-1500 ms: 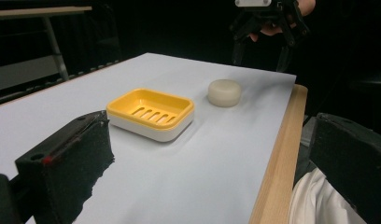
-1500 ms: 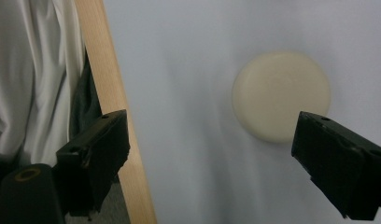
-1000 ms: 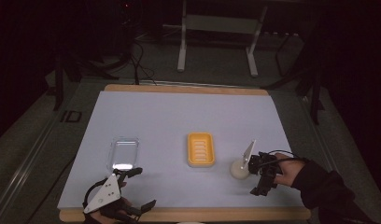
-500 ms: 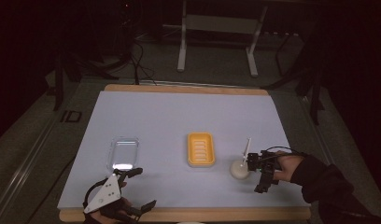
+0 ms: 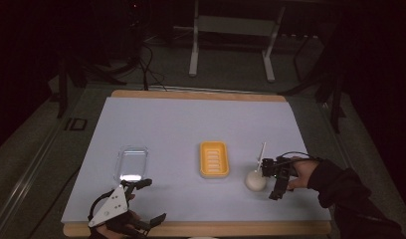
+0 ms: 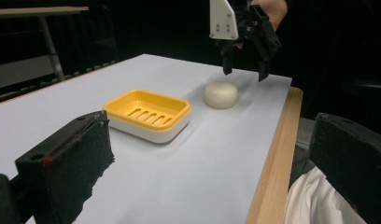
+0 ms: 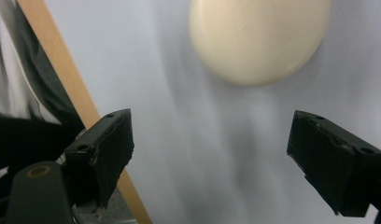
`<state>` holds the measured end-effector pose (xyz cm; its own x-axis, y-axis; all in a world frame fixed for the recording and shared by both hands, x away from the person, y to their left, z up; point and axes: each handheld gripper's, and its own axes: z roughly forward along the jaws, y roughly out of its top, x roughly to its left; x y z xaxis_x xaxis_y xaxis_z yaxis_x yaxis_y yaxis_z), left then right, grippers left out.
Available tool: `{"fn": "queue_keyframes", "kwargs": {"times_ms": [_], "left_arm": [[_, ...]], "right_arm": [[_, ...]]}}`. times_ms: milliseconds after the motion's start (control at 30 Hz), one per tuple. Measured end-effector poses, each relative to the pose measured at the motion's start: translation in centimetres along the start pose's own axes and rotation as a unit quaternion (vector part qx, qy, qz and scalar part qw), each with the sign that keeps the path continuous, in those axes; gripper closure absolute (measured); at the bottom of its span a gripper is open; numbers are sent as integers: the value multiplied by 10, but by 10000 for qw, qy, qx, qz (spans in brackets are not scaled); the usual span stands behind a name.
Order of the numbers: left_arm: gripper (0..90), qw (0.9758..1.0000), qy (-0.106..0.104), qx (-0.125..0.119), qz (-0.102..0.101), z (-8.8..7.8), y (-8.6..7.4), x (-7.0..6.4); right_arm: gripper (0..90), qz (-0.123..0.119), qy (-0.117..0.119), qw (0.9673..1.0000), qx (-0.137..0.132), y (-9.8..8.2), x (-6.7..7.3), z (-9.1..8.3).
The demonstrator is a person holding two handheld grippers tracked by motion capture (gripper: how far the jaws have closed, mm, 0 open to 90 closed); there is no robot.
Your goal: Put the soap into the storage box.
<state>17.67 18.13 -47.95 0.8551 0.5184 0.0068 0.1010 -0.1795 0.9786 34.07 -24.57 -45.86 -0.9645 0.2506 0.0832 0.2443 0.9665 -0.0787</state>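
1. My left gripper (image 5: 141, 201) sits at the near left corner of the table (image 5: 191, 119), low over the white surface by the wooden front edge, and I see its jaws spread wide with nothing between them
2. Just beyond it lies a clear plastic lid (image 5: 132, 163), flat on the table and apart from everything else
3. At the middle I see the yellow soap dish (image 5: 214, 159), slotted floor up and nothing in it; in my left gripper view it stands between my jaws and the soap
4. To the right of the dish, near but not touching it, rests the round cream soap bar (image 5: 255, 179) on the bare table
5. My right gripper (image 5: 270, 180) hangs just over the soap's right side, jaws released and pointing down, holding nothing; in my right gripper view the soap lies ahead of the parted jaws, untouched
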Motion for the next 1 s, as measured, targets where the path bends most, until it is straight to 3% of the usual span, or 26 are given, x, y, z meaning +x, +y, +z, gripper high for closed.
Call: {"fn": "queue_keyframes", "kwargs": {"times_ms": [200,500,700,900,1000], "left_arm": [[1,10000,0,-15,-13,0,0,0],[1,10000,-8,2,8,0,0,0],[1,10000,-7,20,12,0,0,0],[1,10000,-2,15,8,1,0,0],[1,10000,9,18,2,1,0,0]], "right_arm": [[139,-158,-90,9995,-273,4,-4,4],[148,-211,-177,9981,-551,9,-10,14],[165,-224,-142,9944,-1026,9,-14,19],[190,-248,-108,9923,-1208,9,-15,26],[203,-301,-207,9909,-1299,10,-14,31]]}}
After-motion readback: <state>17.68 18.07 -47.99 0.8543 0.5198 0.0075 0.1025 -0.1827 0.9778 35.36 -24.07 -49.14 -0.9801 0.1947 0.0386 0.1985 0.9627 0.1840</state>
